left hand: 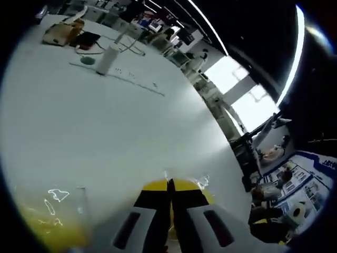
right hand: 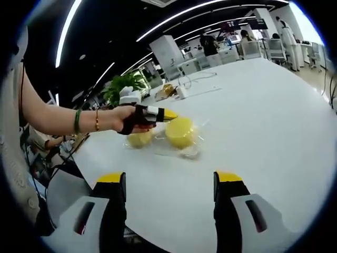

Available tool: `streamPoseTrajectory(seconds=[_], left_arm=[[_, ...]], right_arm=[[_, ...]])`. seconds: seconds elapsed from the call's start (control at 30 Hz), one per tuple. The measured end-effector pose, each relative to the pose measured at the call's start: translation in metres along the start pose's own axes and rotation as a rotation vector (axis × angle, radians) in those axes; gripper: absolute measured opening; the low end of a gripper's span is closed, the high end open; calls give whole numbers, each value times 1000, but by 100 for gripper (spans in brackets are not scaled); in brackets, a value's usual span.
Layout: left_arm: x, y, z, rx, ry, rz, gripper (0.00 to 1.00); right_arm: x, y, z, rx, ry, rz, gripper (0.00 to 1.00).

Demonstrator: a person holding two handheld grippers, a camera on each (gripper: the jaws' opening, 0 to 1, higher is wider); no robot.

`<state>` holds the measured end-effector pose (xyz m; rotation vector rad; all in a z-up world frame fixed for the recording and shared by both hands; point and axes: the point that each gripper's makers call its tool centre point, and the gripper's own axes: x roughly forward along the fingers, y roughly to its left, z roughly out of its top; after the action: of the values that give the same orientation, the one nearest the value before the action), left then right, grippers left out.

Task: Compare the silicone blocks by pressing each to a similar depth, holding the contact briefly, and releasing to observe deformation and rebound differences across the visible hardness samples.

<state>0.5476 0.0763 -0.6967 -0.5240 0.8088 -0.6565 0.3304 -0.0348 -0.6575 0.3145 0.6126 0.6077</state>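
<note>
While the left gripper [left hand: 170, 182], jaws pressed together, bears on a round yellow silicone block [left hand: 197, 191] at 6 o'clock, the right gripper [right hand: 169, 176] hangs wide apart above the white table [right hand: 274, 110]. Further off, a second yellow block [right hand: 140, 139] sits at 11 o'clock beside clear plastic wrapping [right hand: 185, 153].

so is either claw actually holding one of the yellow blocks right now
No, nothing is held. The left claw is shut, its tips on top of the round yellow silicone block. The right claw is open and apart from it.
</note>
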Motion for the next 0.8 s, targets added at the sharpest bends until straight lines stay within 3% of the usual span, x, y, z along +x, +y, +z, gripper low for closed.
streamPoseTrajectory(seconds=[0.17,0.4,0.67,0.8], left_arm=[[-9,-21,13,200,-29,-8,0],[-23,-52,21,409,-82,-39,0],[-37,-90,22,762,-85,-58,0],[-39,-97,16,822,-70,-56,0]], right_arm=[[0,0,0,-15,7,1,62],[0,2,2,-18,3,10,62],[0,6,5,-31,1,21,61],[1,7,6,-37,-2,25,61]])
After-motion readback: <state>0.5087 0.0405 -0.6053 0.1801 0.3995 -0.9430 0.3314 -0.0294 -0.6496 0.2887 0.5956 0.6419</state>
